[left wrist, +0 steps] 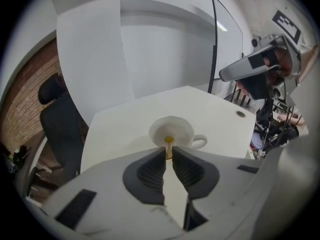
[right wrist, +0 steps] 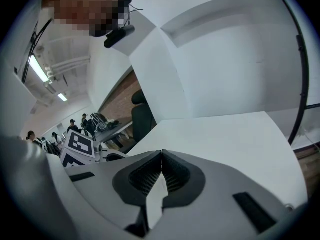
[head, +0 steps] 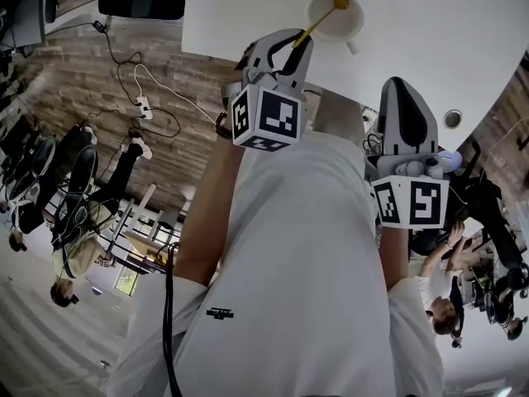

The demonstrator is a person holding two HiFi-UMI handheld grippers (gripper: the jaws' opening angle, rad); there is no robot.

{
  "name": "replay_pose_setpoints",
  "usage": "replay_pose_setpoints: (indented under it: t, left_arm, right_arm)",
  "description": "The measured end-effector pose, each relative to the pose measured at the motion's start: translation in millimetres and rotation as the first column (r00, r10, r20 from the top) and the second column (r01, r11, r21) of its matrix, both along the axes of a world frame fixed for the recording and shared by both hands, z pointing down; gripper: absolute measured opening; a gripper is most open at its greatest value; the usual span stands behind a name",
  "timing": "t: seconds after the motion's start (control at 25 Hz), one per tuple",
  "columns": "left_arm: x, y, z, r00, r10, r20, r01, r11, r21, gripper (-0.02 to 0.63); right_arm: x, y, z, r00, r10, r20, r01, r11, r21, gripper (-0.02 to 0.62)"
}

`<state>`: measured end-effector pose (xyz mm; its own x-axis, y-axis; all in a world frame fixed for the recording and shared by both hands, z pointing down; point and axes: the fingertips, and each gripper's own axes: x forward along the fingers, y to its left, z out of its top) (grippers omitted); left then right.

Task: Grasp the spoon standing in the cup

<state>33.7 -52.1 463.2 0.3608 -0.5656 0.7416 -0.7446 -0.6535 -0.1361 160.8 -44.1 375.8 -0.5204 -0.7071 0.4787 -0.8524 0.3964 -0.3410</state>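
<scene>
Left gripper (left wrist: pixel 169 153) on spoon (left wrist: pixel 169 140), handle end hidden

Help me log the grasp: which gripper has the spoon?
The left gripper: its jaws pinch the yellow spoon standing in the white cup. The right gripper is shut on nothing.

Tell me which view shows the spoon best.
The head view: the spoon shows along its length, slanting from the cup into the left tool. The left gripper view shows only a foreshortened stub between the jaws; the right gripper view, none.
</scene>
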Motion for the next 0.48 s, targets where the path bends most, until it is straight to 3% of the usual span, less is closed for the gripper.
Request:
replay_pose_setpoints:
  t: [0.48]
  left_arm:
    - [-10.3,-16.5,-16.5,0.988,-0.082,-0.135,0.078,0.996,-0.029,0.023]
  right_arm:
    - [-14.3,-17.1,-0.3,1.0,0.009,-0.02,-0.009,1.0,0.008,0.005]
